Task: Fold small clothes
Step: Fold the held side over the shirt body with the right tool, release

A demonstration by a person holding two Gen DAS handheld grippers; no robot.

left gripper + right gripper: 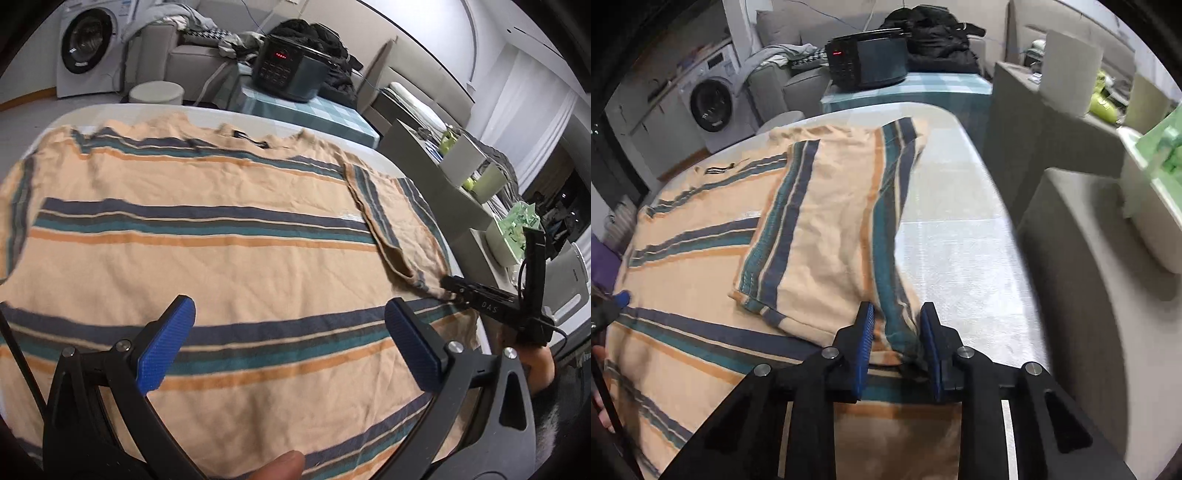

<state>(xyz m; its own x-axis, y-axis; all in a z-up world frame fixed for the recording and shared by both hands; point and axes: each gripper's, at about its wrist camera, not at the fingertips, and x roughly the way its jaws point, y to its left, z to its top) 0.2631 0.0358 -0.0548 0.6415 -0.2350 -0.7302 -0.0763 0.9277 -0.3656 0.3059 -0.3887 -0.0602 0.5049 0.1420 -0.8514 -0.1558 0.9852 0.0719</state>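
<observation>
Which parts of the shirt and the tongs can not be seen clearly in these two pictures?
- Shirt: near hem cut off by the bottom edge, left wrist view.
- Cloth inside the right tongs: blurred, right wrist view; the fingers hide the pinch.
- Left tongs: open above the shirt; whether they touch it cannot be told.

We see bare white tabletop (960,229) to the right of the striped peach shirt (701,295), open for a gripper to pass. Beyond the far edge stands a dark electric cooker (868,61) on a checked-cloth side table (905,90). Along the right, grey cabinets (1015,122) and a white tub (1156,229) crowd close
</observation>
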